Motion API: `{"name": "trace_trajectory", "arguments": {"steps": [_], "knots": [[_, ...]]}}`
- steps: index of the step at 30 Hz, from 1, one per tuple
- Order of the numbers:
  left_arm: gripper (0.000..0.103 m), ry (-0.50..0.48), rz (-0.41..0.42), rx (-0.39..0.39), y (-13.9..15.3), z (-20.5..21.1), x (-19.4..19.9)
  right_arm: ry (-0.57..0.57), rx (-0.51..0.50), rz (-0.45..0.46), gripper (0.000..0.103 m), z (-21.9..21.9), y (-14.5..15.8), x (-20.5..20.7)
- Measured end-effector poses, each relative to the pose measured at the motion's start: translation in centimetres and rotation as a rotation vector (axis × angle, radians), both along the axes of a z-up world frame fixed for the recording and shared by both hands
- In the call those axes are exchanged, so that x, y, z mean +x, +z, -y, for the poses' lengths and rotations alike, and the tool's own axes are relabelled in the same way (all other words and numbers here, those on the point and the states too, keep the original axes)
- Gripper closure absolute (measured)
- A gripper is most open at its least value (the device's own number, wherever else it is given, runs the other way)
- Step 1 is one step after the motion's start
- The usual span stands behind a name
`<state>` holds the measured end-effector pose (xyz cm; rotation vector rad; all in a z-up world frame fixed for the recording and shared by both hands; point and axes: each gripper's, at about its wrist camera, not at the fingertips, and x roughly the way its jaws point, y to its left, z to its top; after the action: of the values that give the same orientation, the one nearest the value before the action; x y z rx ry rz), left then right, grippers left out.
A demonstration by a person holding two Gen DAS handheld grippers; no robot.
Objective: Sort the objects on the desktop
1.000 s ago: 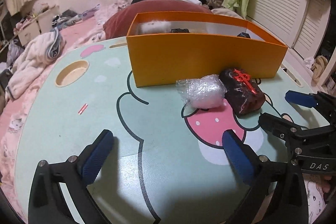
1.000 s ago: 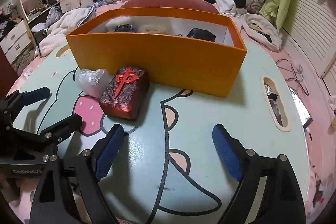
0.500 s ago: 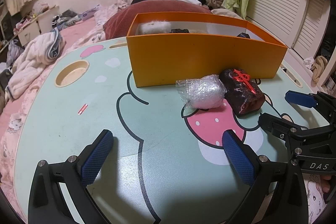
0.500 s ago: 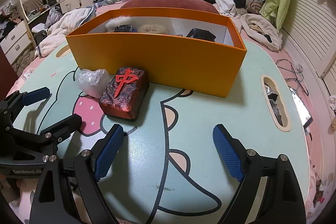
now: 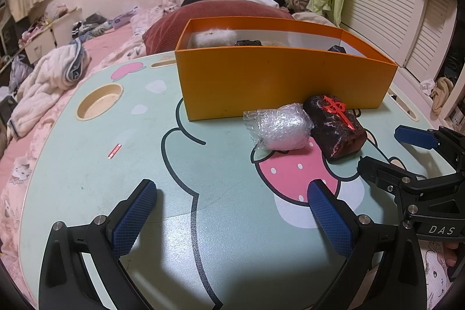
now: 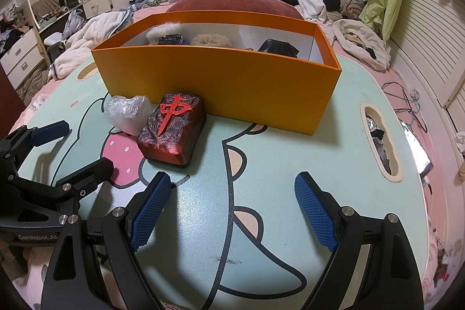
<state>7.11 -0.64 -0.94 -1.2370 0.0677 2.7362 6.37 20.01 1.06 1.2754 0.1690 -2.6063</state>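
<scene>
An orange box [image 5: 279, 83] stands on the mint cartoon table [image 5: 87, 164], with a white fluffy thing [image 5: 210, 37] and dark items inside. In front of it lie a clear plastic-wrapped bundle [image 5: 280, 129] and a dark block with a red character [image 5: 334, 126]. The box [image 6: 221, 80], the bundle [image 6: 126, 113] and the block [image 6: 173, 132] also show in the right wrist view. My left gripper [image 5: 229, 211] is open and empty, short of the bundle. My right gripper [image 6: 232, 208] is open and empty, just right of the block.
A round cup recess [image 5: 99, 101] sits at the table's left and a slot [image 6: 380, 141] at its right. A red cushion [image 6: 232, 1], clothes and bedding lie behind the table. A small red strip [image 5: 114, 150] lies on the table at the left.
Both grippers have crept slightly forward toward the objects. Nothing has been taken hold of or moved.
</scene>
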Motion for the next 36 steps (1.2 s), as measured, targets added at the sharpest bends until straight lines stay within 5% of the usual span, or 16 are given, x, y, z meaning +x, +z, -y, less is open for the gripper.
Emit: {"name": "trace_trajectory", "arguments": {"steps": [25,36], "knots": [[0.000,-0.001,-0.001,0.001,0.0,0.1,0.0,-0.003,-0.001,-0.002,0.016,-0.1,0.0,0.1],[0.000,-0.001,-0.001,0.001,0.0,0.1,0.0,0.033,-0.144,-0.066,0.016,2.2,2.7,-1.7]]}}
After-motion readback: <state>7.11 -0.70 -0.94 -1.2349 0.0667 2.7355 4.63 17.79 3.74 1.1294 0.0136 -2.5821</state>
